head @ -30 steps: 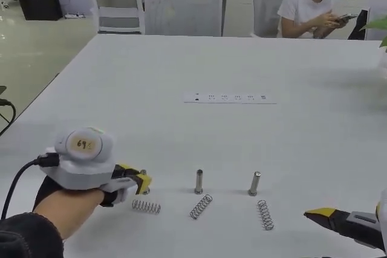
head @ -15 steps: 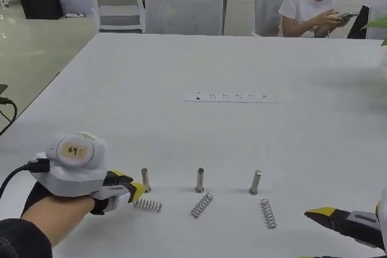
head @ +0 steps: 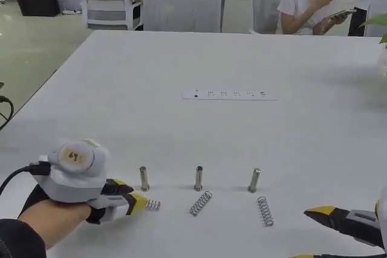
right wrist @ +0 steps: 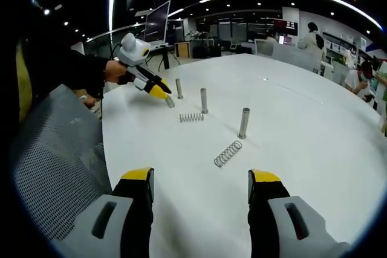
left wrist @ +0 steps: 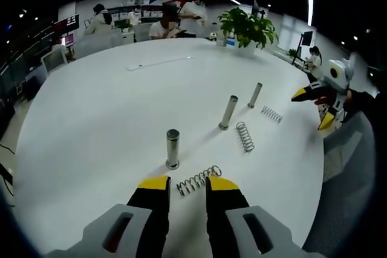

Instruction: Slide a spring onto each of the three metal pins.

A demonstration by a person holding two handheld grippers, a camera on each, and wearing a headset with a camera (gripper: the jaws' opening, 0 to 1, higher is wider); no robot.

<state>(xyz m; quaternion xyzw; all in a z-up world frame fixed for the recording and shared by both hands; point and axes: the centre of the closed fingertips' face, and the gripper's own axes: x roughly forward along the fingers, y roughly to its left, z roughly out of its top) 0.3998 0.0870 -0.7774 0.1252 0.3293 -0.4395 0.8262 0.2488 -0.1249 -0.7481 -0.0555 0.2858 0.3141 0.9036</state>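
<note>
well, the left gripper [left wrist: 187, 184] is hovering low over the white table [head: 242, 58], and its jaws are standing only a narrow way apart, gripping nothing that i can make out. the nearest spring [left wrist: 198, 179] is lying flat right at the yellow tips, partly in the gap between them. its long axis is running crosswise to the jaws rather than along them, with one end reaching past a tip. whether either tip is touching the coil, i cannot tell. just beyond it the nearest pin [left wrist: 173, 148] is standing upright, a little to the left of the spring as the left gripper view is showing it. that, i'm judging, is what the coming move is turning on: the spring is lying level while the pin is pointing straight up, so once pinched the coil is going to need tipping on end and lining up over the pin's top. the middle pin [left wrist: 228, 112] and far pin [left wrist: 256, 95] are standing bare in the same row, with the middle spring [left wrist: 244, 136] and far spring [left wrist: 271, 113] lying flat beside them. the right gripper [right wrist: 199, 179] is hanging well apart at the far end of the row, jaws spread wide and holding nothing, so the left one is by far the nearer. no spring is sitting on a pin yet.
</note>
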